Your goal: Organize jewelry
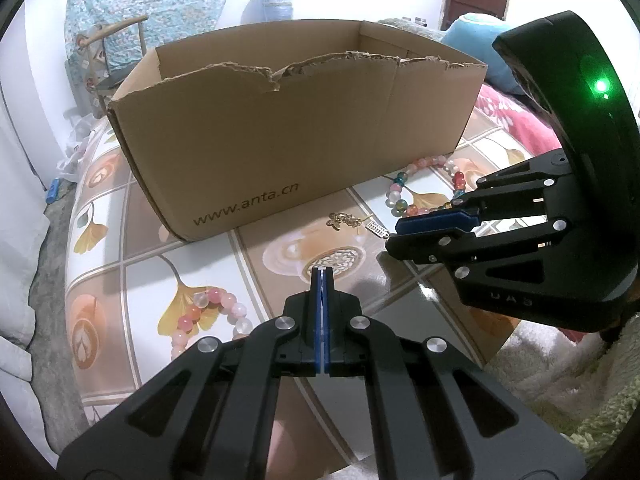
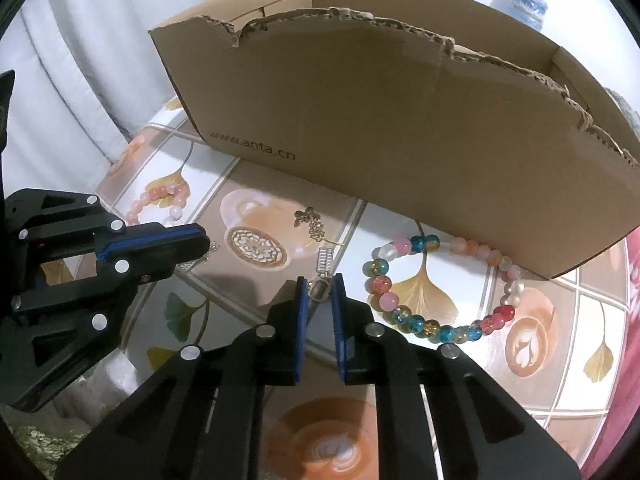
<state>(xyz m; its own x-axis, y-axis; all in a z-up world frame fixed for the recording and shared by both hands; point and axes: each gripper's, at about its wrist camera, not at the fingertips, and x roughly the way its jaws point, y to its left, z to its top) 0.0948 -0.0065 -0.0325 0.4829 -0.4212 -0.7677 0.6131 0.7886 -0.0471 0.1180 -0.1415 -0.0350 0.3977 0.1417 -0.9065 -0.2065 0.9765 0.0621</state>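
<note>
On the tiled-pattern table [image 2: 560, 312] stands an open cardboard box [image 1: 280, 128] [image 2: 400, 120]. In front of it lie a gold butterfly charm [image 2: 308, 220] [image 1: 340, 220] and a silver barred pendant [image 2: 325, 260] [image 1: 378, 229]. My right gripper [image 2: 320, 286] [image 1: 394, 234] points down at the table, its blue pads narrowly apart and pressing on the pendant's ring end. A multicoloured bead string [image 2: 380, 284] [image 1: 400, 180] curls to its right. A pink bead bracelet [image 1: 216, 295] [image 2: 160, 196] lies beside my left gripper [image 1: 322, 276] [image 2: 202, 240], which is shut on nothing.
A red patterned blanket [image 1: 516, 120] and blue cushion lie beyond the table at the right. A wooden chair [image 1: 116, 40] stands behind the box at left. A fluffy pale rug [image 1: 560, 380] borders the table's near edge.
</note>
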